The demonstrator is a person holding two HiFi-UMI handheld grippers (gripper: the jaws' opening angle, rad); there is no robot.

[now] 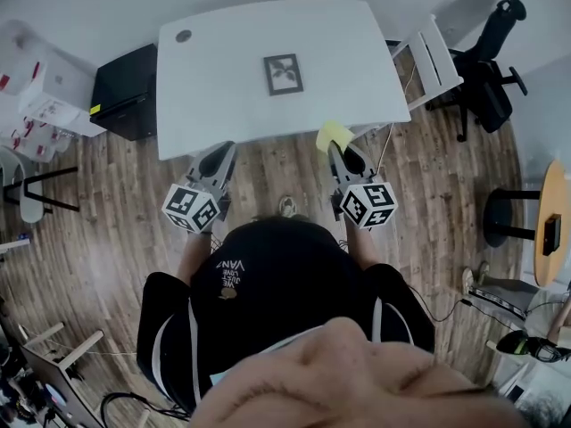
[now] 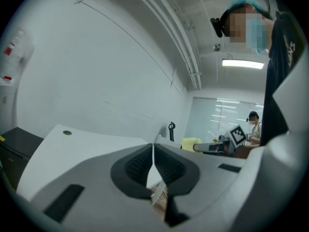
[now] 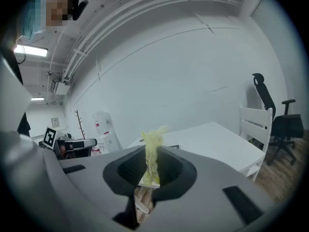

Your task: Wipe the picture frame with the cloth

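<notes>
A small dark picture frame (image 1: 284,74) lies flat near the middle of the white table (image 1: 214,69). My right gripper (image 1: 337,150) is shut on a yellow cloth (image 1: 333,135), held just off the table's front edge; the cloth (image 3: 152,153) sticks up between the jaws in the right gripper view. My left gripper (image 1: 220,157) hovers over the floor before the table's front edge, shut with nothing between its jaws (image 2: 152,166). Both grippers are well short of the frame.
A black cabinet (image 1: 125,92) stands left of the table. A white chair (image 1: 428,61) and a black office chair (image 1: 486,69) stand at the right. A round side table (image 1: 551,221) is at the far right. Wood floor lies under me.
</notes>
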